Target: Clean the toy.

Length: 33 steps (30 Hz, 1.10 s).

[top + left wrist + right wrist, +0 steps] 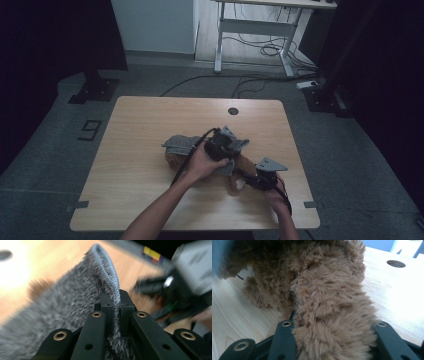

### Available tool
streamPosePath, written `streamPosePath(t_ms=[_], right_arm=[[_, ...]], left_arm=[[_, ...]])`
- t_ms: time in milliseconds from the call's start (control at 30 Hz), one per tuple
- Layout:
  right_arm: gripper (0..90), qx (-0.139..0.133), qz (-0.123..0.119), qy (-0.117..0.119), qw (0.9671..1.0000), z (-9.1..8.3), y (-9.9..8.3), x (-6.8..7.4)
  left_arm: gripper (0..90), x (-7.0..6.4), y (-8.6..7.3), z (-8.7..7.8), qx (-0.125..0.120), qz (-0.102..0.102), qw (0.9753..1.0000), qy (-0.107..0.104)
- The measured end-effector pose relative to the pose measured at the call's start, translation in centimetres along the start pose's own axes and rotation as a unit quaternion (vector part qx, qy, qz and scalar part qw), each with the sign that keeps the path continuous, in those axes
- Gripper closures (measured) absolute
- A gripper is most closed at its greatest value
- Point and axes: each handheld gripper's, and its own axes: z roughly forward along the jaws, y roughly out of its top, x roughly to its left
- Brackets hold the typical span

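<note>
- Surface (140,190): a light wooden top with a round hole (233,111) near its far edge.
- Brown plush toy (176,160): lies on the surface around its middle, partly covered by a grey knitted garment (181,142).
- Left claw (226,146): held over the toy, near the middle of the surface. In the left gripper view its two black jaws are pressed together on the ribbed edge of the grey knitted garment (106,272), which rises between them and drapes off to the left.
- Right claw (243,181): low on the surface, just right of the toy, with its grey three-cornered plate on top. In the right gripper view a limb of the brown plush toy (332,315) sits between the jaws, which stand on either side of it, pinching the fur.
- The two claws are near each other; the right gripper shows blurred at the right of the left gripper view.
</note>
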Motion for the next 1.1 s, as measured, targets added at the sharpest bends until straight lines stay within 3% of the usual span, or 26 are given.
streamPosePath(t_ms=[33, 67, 133, 167, 367, 467, 600, 667, 867, 967, 1100], right_arm=[[58.5, 0.001, 0.0, 0.0, 1.0, 0.0, 0.0, 0.0], [58.5, 0.003, 0.0, 0.0, 1.0, 0.0, 0.0, 0.0], [58.5, 0.01, -0.002, -0.001, 0.9999, 0.2, -0.2, 0.0], [58.5, 0.008, 0.0, 0.001, 1.0, 0.1, -0.2, 0.0], [58.6, 0.006, 0.005, 0.004, 1.0, 0.1, -0.3, -0.1], [58.6, 0.005, 0.006, 0.004, 1.0, 0.1, -0.3, -0.1], [58.6, 0.003, 0.005, 0.008, 0.9999, 0.1, -0.3, -0.1], [58.6, 0.003, 0.003, 0.01, 0.9999, 0.1, -0.2, 0.0], [58.6, 0.004, 0.004, 0.008, 1.0, 0.2, -0.3, 0.0], [58.6, 0.003, 0.006, 0.007, 1.0, 0.2, -0.3, 0.0], [58.6, 0.004, 0.004, 0.007, 1.0, 0.2, -0.3, 0.0]], left_arm=[[84.7, 0.1, -0.5, 0.5, 0.005, -0.003, 1.0, -0.001], [84.7, 0.5, -1.2, 0.8, -0.004, -0.016, 0.9998, -0.011], [84.9, 1.2, -2.0, 0.5, -0.017, -0.039, 0.9985, -0.035], [85.0, 1.3, -2.4, 0.2, -0.019, -0.042, 0.9982, -0.038], [85.1, 2.5, -4.6, -2.0, -0.025, -0.055, 0.9977, -0.031], [85.0, 3.4, -5.9, -3.6, -0.029, -0.061, 0.9976, -0.013], [85.0, 4.8, -7.6, -5.6, -0.045, -0.084, 0.9955, -0.008], [85.0, 5.0, -8.0, -6.5, -0.051, -0.085, 0.9951, -0.002], [84.8, 5.1, -7.7, -8.8, -0.067, -0.081, 0.9939, 0.035], [84.9, 4.3, -6.4, -8.9, -0.077, -0.066, 0.9944, 0.028], [84.9, 1.6, -3.3, -7.6, -0.079, -0.024, 0.9965, 0.011]])
